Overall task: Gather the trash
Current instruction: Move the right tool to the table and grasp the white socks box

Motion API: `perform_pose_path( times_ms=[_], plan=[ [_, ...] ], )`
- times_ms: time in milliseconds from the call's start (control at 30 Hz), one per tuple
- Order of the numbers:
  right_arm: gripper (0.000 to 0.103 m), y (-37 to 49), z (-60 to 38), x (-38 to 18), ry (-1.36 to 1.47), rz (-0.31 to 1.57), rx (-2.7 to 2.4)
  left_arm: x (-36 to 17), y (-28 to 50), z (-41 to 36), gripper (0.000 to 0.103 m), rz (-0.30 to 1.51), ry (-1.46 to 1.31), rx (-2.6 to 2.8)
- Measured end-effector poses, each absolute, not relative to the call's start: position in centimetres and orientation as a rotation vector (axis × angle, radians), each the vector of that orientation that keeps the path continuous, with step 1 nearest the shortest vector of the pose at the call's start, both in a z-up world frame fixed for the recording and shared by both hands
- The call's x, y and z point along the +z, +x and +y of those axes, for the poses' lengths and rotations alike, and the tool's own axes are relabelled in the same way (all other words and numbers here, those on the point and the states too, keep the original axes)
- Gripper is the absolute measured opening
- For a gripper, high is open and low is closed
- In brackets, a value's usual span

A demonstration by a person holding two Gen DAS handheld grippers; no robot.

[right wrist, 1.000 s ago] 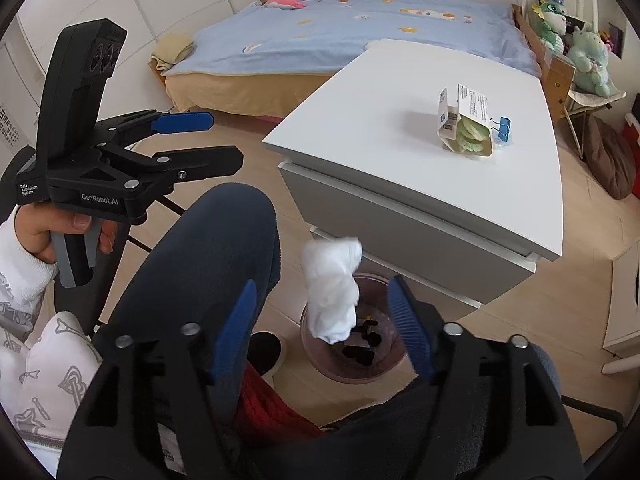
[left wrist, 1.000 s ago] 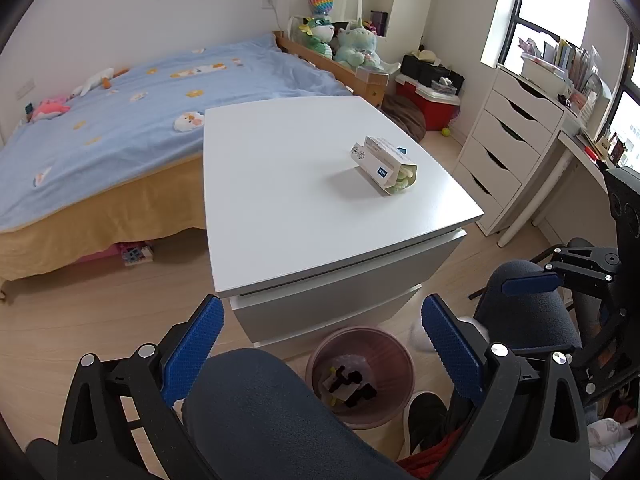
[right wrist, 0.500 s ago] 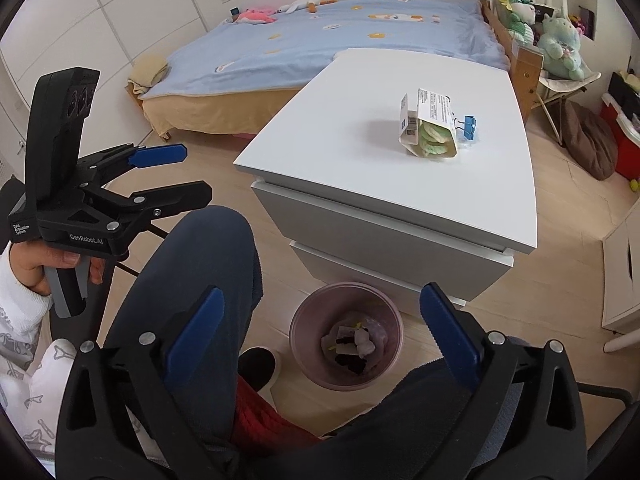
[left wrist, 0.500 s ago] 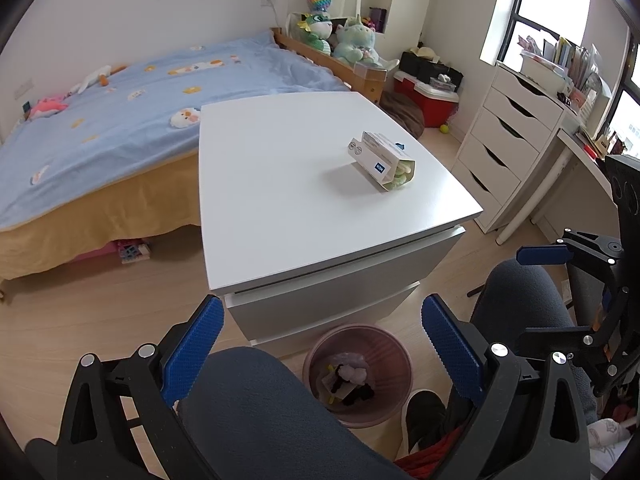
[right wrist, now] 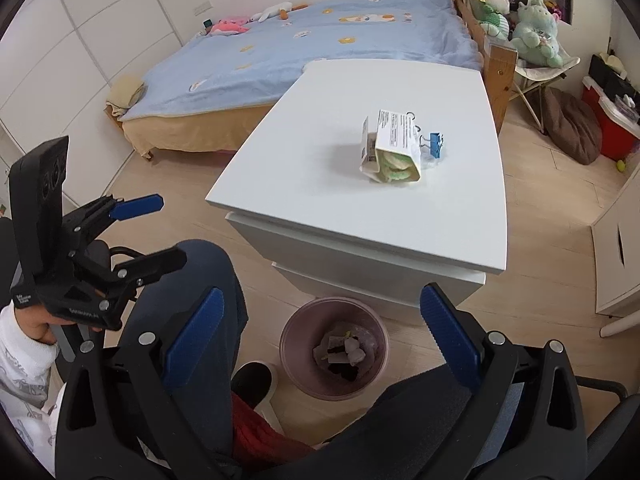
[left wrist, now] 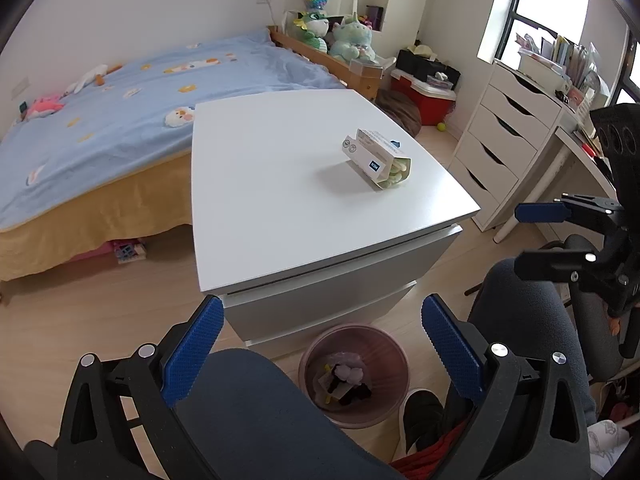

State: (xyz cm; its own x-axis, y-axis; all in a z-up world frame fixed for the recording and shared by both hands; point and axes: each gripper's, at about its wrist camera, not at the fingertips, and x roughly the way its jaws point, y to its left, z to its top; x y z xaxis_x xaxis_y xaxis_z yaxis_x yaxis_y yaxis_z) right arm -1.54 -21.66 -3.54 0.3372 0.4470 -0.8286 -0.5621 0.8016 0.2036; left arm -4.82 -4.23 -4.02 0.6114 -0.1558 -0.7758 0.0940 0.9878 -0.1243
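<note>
Both sets of fingers, right gripper (right wrist: pixel 320 336) and left gripper (left wrist: pixel 320 348), stand wide and empty above the bin (right wrist: pixel 334 354), which holds crumpled trash (right wrist: pixel 354 354). I judge one piece remains: the snack packet (right wrist: pixel 394 152) on the bench (right wrist: pixel 320 184).

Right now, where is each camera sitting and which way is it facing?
Left wrist: on the left gripper, angled down past the person's knee at the white table and pink bin; the right gripper shows at right.
Right wrist: on the right gripper, angled down between the person's legs at the same bin; the left gripper shows at left.
Shared: table, bin, snack packet, bed.
</note>
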Motion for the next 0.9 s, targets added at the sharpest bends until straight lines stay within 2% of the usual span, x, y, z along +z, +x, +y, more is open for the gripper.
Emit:
perform_pose_path(
  times_ms=[533, 900],
  plan=[
    [0.098, 7.6, -19.4, -2.2, -0.157, 1.093, 0.578, -3.3, -3.8, -4.8, 0.095, 0.885, -0.055, -0.167],
    [0.098, 13.6, -15.8, -3.5, -0.236, 1.227, 0.582, -3.2, -3.5, -4.9, 0.095, 0.872, -0.064, -0.173]
  ],
)
